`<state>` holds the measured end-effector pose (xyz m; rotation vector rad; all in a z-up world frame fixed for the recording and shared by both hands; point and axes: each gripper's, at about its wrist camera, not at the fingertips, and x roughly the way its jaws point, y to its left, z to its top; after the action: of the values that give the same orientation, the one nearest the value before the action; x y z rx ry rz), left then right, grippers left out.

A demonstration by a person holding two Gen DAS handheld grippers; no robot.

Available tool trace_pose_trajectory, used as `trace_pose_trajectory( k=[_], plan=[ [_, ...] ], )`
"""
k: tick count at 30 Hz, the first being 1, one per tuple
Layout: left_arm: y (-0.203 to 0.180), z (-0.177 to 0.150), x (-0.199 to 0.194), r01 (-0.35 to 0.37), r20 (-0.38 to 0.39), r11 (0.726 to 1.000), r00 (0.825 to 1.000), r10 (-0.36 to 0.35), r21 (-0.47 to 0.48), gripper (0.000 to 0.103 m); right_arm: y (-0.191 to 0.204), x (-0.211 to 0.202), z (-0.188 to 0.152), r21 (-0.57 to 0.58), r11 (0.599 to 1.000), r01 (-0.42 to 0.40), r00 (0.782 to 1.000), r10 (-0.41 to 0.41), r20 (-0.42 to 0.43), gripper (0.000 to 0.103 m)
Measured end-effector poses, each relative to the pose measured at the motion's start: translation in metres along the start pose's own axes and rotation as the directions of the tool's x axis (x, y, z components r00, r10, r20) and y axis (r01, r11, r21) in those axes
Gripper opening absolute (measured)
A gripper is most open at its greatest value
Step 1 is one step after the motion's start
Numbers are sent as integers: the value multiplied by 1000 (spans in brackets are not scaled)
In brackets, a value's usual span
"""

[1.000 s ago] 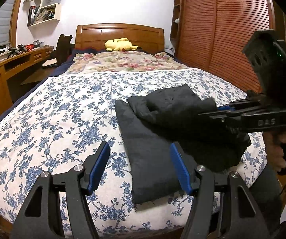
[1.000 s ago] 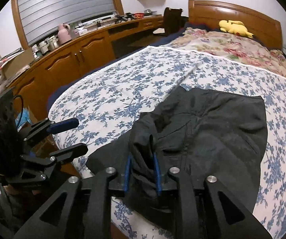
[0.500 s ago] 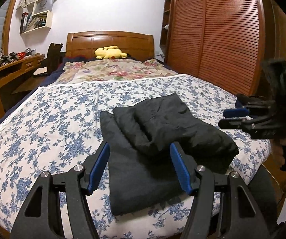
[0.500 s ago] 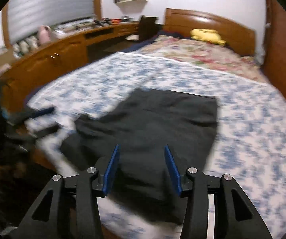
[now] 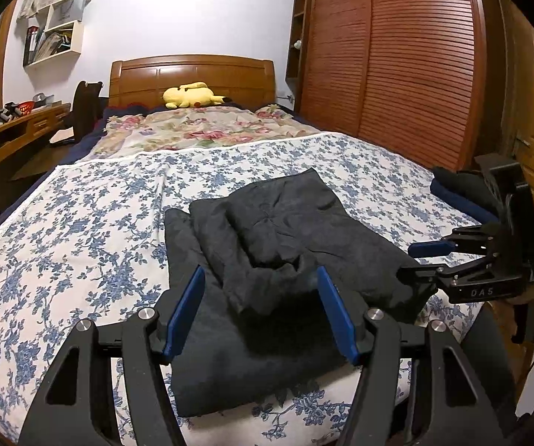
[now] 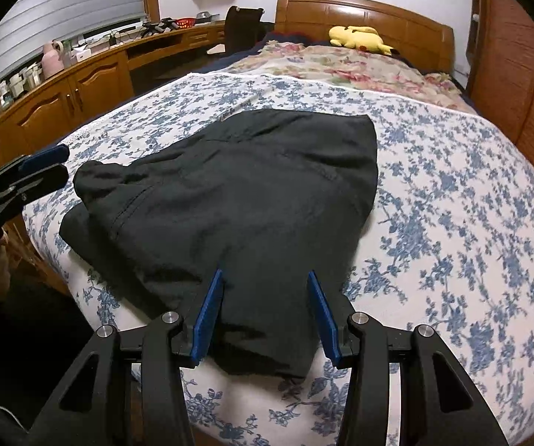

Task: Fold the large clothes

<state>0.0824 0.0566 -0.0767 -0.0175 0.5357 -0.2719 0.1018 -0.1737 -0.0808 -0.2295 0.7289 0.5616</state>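
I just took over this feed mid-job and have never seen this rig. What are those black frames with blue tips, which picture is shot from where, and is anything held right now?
There is no robot arm: a person holds a pair of hand-held tongs in each hand, with a fisheye camera on each looking forward along its two blue-padded fingers. One picture is from the left tongs, the other from the right tongs; each view also catches the other tongs at its edge. Both are aimed at a bed with a blue-flowered bedspread. On it, near the foot edge, lies a dark garment, folded over in layers. Both tongs are open and hold nothing; the garment is seen between their fingers. A yellow plush toy lies by the headboard.
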Motion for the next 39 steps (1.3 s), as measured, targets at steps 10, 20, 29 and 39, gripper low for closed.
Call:
trace_pose_trajectory(
  k=[10,20,29,39],
  plan=[
    [-2,-3,7,-5,-28,1000,1000,5,10,64,-12,0,-11,11,1000,-3,1000,3,9,63],
    [-3,-7,20,4,-84,1000,996,-4,7,64,-10,-1,-14,6,1000,-2,1000,2,10,71],
    [-4,-12,23,76,-101,997,992,-77,-15,36,-11,-4,-18,35,999,-21,999,19,38,72],
    [-18,3,2,13,-25,999,1000,-12,45,9,-23,-10,-20,65,994,-87,995,84,57,72]
  ],
)
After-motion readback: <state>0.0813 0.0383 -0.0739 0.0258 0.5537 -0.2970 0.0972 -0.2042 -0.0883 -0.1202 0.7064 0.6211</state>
